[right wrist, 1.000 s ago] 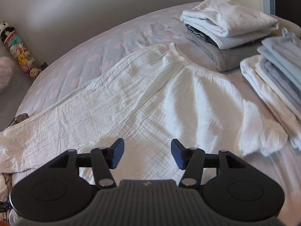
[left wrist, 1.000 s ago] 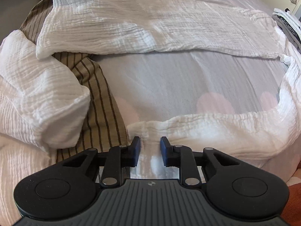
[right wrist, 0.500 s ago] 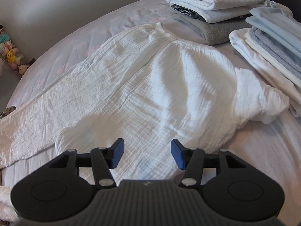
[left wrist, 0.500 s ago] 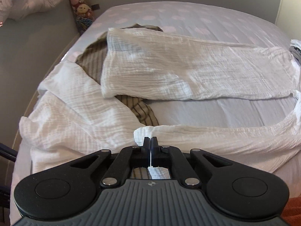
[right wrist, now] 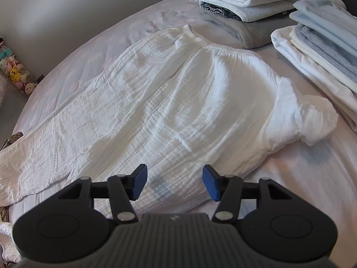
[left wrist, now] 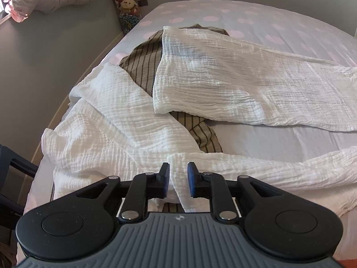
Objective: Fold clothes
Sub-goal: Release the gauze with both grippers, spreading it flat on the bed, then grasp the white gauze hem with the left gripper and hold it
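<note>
The white pants [left wrist: 234,84] lie spread on the bed [left wrist: 256,134]. One leg lies flat across the bed. The other leg [left wrist: 256,167] runs along the near edge, and its end sits right at the left gripper [left wrist: 178,179]. The right side of both legs is cut off by the edge of the left view. A striped brown cloth [left wrist: 142,67] is mostly hidden under the pants, so only parts of it peek out. Another white cloth [left wrist: 107,120] lies bunched beside it.

The left gripper's jaws have just been opening a little. The leg end is between them, and the pads do not seem to squeeze it.

The right gripper [right wrist: 175,182] hangs over the top part of the pants [right wrist: 178,102], wide open, holding nothing. Two piles of folded clothes [right wrist: 252,4] [right wrist: 323,51] sit just past the waistband, partly cut off. Some soft toys [right wrist: 16,71] are small and hard to make out.
</note>
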### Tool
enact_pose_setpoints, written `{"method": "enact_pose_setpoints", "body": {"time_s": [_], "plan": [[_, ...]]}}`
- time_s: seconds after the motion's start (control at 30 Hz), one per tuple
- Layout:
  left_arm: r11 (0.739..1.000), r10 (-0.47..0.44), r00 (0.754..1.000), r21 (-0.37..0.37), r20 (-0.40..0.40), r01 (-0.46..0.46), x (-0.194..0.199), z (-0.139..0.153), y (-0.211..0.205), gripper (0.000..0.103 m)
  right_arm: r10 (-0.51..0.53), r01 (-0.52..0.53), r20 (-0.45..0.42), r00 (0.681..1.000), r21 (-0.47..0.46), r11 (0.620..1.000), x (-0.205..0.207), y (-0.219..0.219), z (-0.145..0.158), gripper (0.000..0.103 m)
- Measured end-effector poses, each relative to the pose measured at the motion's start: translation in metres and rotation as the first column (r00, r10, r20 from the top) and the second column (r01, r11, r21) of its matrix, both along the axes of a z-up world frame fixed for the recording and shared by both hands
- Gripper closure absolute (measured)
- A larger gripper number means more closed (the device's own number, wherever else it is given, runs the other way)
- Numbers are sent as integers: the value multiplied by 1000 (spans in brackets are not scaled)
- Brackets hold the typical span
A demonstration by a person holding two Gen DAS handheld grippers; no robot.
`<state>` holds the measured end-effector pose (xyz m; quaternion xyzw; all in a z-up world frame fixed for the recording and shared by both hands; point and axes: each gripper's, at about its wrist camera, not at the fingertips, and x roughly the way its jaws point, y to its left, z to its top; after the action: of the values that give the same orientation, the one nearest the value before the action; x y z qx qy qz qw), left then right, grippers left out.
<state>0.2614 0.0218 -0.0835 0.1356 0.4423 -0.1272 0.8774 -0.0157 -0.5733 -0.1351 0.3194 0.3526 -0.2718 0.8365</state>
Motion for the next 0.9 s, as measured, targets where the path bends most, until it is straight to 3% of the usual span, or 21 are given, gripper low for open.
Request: {"method": "enact_pose_setpoints", "body": {"time_s": [0.13,0.3,0.37,0.5,0.63,0.77,0.9], "plan": [[995,-97,995,-9,12,98,-18,8,3,85,-3,2,11,1000,13,1000,0,0,0,44],[978,-205,978,19,-28,206,-37,6,4,85,10,-10,12,1000,14,1000,2,2,2,44],[968,-250,967,18,-51,251,-45,2,5,83,9,-9,14,1000,17,1000,2,3,3,44],[944,-321,943,45,-83,326,-63,-12,6,65,7,-7,13,1000,24,1000,2,6,8,44],[916,-391,915,53,-99,397,-75,-24,6,64,23,-24,13,1000,23,999,4,11,14,44],[865,-480,871,110,-106,490,-81,-32,-1,58,35,-35,14,999,10,999,6,18,21,44],[791,-579,808,166,-110,589,-81,-38,-15,58,32,-32,5,999,4,999,7,20,23,44]]}}
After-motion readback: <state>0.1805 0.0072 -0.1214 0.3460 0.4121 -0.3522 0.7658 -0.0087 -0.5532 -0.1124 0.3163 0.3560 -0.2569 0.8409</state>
